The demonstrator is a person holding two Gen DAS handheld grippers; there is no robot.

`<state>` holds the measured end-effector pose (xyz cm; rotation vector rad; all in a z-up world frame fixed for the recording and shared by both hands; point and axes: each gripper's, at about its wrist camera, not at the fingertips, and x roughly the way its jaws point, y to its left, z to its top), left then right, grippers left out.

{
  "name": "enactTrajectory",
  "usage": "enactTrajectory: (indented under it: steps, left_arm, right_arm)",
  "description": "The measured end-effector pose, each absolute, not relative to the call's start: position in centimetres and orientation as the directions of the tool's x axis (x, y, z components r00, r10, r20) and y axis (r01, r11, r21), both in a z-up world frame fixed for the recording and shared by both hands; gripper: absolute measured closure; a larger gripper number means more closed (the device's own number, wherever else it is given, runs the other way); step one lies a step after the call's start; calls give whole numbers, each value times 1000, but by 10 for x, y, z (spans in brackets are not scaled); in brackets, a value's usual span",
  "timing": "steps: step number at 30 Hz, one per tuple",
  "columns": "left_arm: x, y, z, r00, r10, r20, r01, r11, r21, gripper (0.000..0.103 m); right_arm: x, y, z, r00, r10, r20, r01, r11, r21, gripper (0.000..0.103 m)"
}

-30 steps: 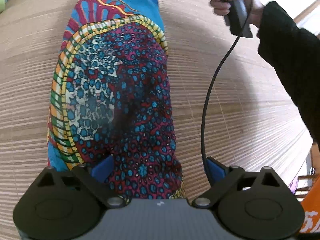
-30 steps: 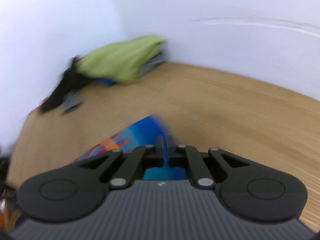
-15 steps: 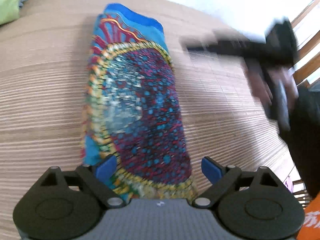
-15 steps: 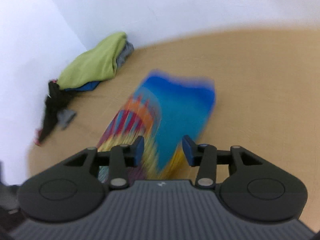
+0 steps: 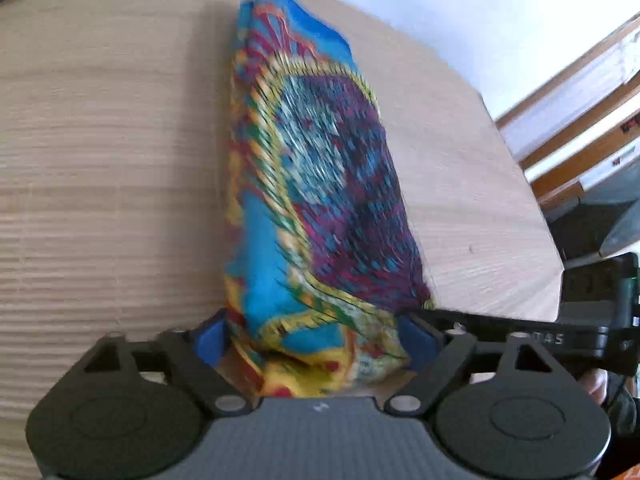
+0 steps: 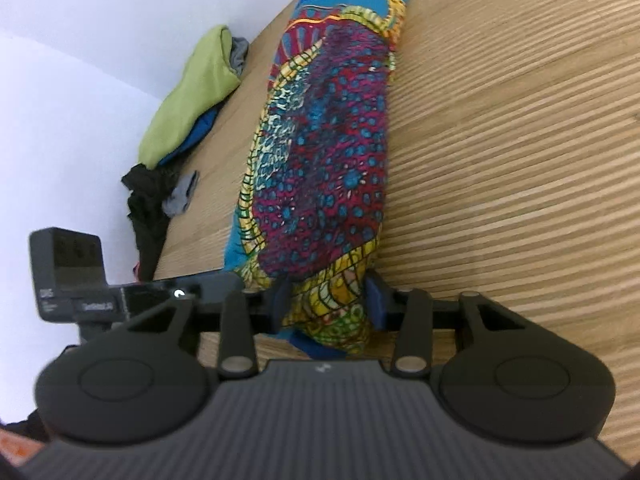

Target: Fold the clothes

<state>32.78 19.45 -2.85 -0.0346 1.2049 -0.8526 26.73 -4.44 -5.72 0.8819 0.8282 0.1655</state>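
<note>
Pale wood-grain surface (image 6: pixel 520 128) runs up to a white wall in both views. Folded patterned garment (image 6: pixel 320 152), blue border with red, purple and yellow print, lies as a long narrow strip up the middle of each frame. Its near end sits bunched between my left gripper (image 5: pixel 316 340), jaws set wide with the blue pads on either side of the cloth. My right gripper (image 6: pixel 330 304) straddles the same end, jaws narrower, pads close against the fabric; cannot tell whether they pinch it. Upper left of the right view: a pile of clothes (image 6: pixel 192 96), green on top, dark items below, against the wall.
</note>
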Motion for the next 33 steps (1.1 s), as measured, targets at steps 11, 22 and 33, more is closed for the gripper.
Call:
enactTrajectory:
  steps: [11, 22, 33]
  left_arm:
    - [316, 233, 0, 210, -489, -847, 595, 751, -286, 16]
    - [262, 168, 10, 271, -387, -881, 726, 683, -77, 18]
    - [315, 282, -32, 137, -476, -869, 385, 834, -396, 13]
  right_arm:
    - [255, 26, -50, 546, 590, -595, 55, 683, 728, 84]
    - [236, -76, -27, 758, 351, -551, 252, 621, 742, 46]
    - [253, 2, -67, 533, 638, -555, 175, 559, 811, 47]
